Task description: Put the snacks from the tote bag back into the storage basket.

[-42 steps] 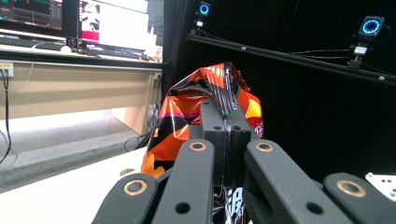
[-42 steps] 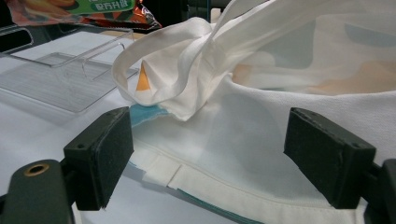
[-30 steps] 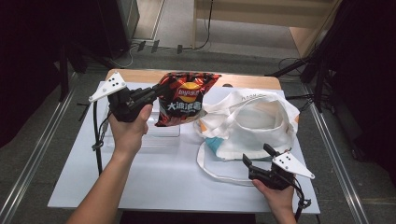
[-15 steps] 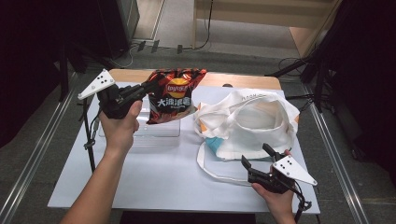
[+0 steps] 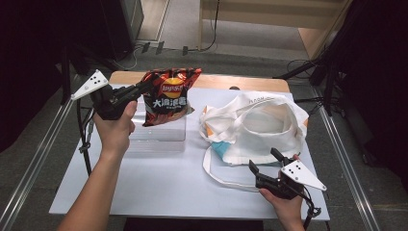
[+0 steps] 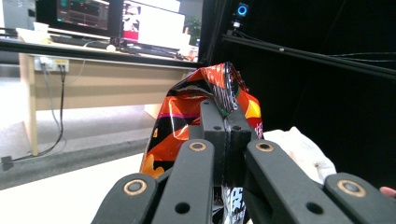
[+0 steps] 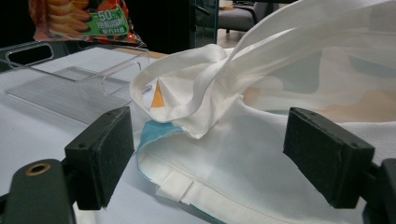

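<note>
The left tongs [image 5: 144, 86] are clenched on the top seam of a red and black crisp packet [image 5: 168, 96], the pads pinching the crimped foil edge flat between them, as the left gripper view shows plainly [image 6: 226, 135]; the packet hangs in the air from that pinch, clear of the counter [image 5: 159, 187], its lower end dangling over a clear acrylic tray [image 5: 159, 132] that lies directly beneath the tongs; the left hand [image 5: 115, 127] carries the tool at an upward slant, with its grey plate to the far left.

The right tongs [image 5: 263, 161] are released, jaws spread wide and nothing pressed between the pads; they sit low at the near edge of the counter, pointing at a white canvas tote bag [image 5: 260, 125] that lies just ahead of them; in the right gripper view the bag's folded handle [image 7: 187, 98] and hem lie between the two spread pads without either pad touching the cloth, so far as I can tell; a loose strap [image 5: 219, 175] trails on the counter to the left of these tongs.

The packet is well apart from the right tongs, off beyond the bag's left side; its lower corner shows at the top left of the right gripper view [image 7: 84, 18].
</note>
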Demonstrator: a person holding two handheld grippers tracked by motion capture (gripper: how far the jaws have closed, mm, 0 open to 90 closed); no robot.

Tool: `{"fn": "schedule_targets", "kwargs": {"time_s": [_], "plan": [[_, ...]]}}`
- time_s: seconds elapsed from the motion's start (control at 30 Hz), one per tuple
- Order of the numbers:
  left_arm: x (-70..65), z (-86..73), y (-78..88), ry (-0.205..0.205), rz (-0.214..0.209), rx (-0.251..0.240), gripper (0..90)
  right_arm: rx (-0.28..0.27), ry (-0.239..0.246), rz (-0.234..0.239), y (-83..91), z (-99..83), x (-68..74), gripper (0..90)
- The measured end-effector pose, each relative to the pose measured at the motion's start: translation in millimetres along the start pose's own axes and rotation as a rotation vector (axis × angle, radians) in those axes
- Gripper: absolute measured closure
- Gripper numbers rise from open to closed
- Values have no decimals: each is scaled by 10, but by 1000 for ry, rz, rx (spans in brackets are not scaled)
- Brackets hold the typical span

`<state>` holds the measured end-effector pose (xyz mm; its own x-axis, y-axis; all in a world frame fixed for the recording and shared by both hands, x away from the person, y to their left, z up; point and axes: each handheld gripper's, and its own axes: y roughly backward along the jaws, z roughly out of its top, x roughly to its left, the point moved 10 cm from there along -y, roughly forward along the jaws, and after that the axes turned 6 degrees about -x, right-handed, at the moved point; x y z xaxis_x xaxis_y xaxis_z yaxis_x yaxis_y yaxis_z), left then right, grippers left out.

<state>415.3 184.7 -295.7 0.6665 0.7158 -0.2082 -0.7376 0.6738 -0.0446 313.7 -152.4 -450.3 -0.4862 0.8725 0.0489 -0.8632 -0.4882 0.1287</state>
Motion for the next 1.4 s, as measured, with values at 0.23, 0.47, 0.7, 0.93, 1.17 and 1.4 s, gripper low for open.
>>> {"fn": "schedule_targets", "kwargs": {"time_s": [0.23, 0.47, 0.7, 0.93, 1.17, 1.4], "plan": [[117, -8, 60, 11, 20, -3, 900, 9, -4, -5, -13, -16, 3, 171], [186, -70, 79, 16, 34, 12, 900, 16, -6, -10, -16, -30, -4, 174], [265, -130, 106, 31, 39, 17, 900, 23, -5, -14, -23, -44, -5, 177], [266, -124, 174, 23, 27, 20, 900, 26, -4, -17, -27, -53, -15, 177], [272, -127, 257, 7, 22, 28, 900, 28, -5, -19, -33, -60, -10, 179], [344, -238, 288, 30, 28, 46, 900, 29, -2, -13, -37, -58, 17, 179]]}}
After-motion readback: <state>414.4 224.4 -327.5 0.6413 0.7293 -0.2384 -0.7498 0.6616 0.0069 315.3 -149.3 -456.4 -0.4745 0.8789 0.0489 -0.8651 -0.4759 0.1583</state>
